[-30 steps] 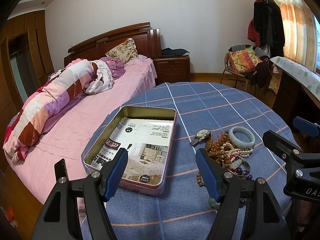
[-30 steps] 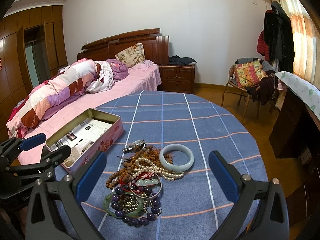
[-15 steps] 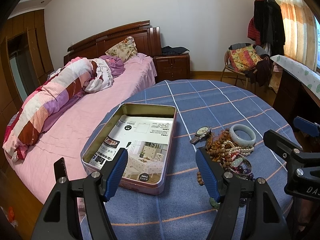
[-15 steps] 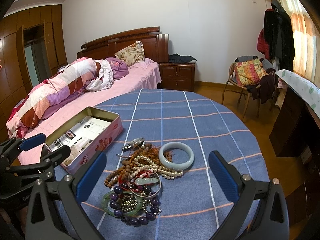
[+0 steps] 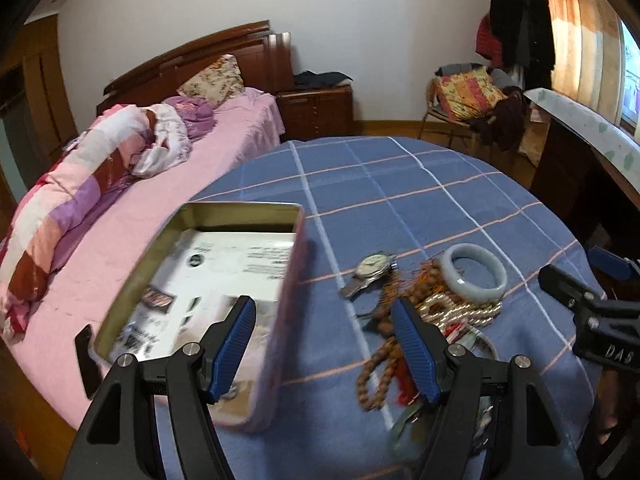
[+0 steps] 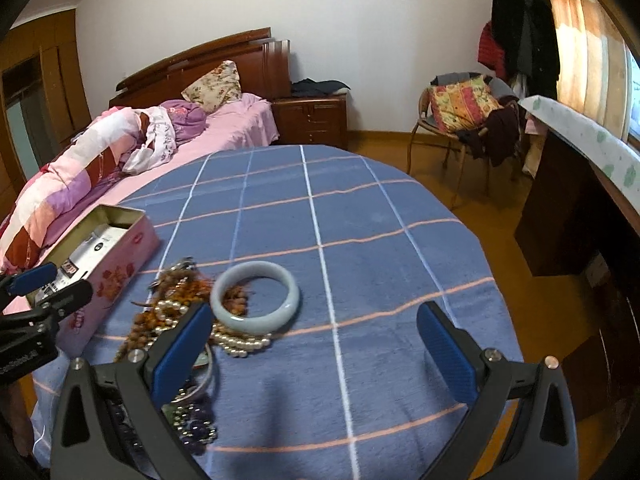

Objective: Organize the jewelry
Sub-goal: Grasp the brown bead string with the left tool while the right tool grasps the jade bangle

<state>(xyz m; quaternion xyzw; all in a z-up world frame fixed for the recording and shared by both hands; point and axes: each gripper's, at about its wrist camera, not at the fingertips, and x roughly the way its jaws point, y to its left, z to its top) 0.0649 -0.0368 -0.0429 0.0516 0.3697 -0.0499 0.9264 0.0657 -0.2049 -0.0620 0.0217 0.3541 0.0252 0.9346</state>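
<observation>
Two grippers hover over a round table covered in a blue plaid cloth (image 6: 360, 208), neither touching anything. The left gripper (image 5: 324, 344) has its blue-padded fingers (image 5: 234, 346) spread apart and empty, poised above the near right wall of an open pink tin box (image 5: 280, 312); in the left wrist view the box fills the 9 to 10 o'clock part of the table, and printed paper lines its bottom. The right gripper (image 6: 316, 356) is spread wider still, also empty, with its left pad (image 6: 180, 354) low over the edge of the jewelry pile.

The jewelry lies heaped just right of the box. In the right wrist view a pale jade bangle (image 6: 255, 296) sits at the heap's 2 o'clock edge, resting partly on brown wooden beads (image 6: 176, 292) and touching a pearl strand (image 6: 240, 342) at its 6 o'clock side. Purple beads (image 6: 196, 426) and a thin metal bangle (image 6: 208, 376) show beneath the right gripper's left finger. In the left wrist view a silver wristwatch (image 5: 370, 268) lies at the pile's 11 o'clock end, between the box and the bangle, apart from the box. Much of the near pile is blurred.

A pink-sheeted bed (image 6: 224, 128) stands beyond the table at 10 o'clock, and a chair with a patterned cushion (image 6: 464, 106) at 2 o'clock.
</observation>
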